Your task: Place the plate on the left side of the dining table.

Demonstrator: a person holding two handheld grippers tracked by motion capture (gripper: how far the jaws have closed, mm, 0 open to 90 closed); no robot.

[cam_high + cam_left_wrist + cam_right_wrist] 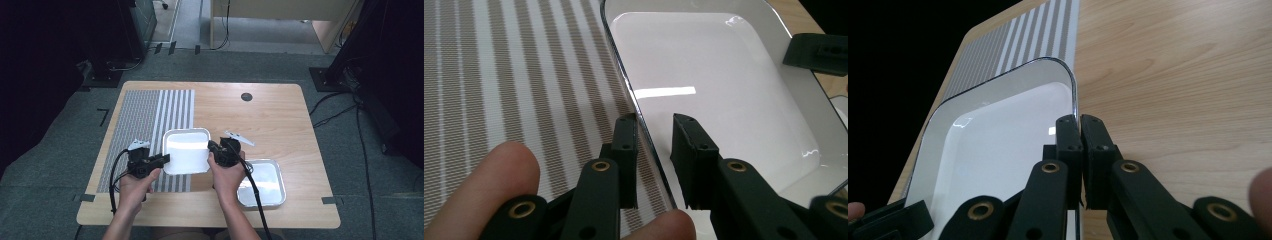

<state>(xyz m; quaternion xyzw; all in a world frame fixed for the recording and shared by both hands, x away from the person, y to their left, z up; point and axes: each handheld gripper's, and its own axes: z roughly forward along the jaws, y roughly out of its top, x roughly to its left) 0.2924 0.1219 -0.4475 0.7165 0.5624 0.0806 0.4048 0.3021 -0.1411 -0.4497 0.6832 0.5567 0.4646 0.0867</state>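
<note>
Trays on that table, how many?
2: a white tray held between both grippers, partly over the striped mat, and a silver tray at the table's near right.

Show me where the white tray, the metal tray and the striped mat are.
white tray [186, 150]: high view, on its inner floor.
metal tray [270, 182]: high view, on its shiny floor, right of the cable.
striped mat [150, 115]: high view, on its upper bare part.

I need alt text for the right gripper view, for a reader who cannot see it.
The right gripper is shut on the rim of a white square tray, its two black jaws pinching the tray's edge. Behind lie a wooden table and a striped mat.
</note>
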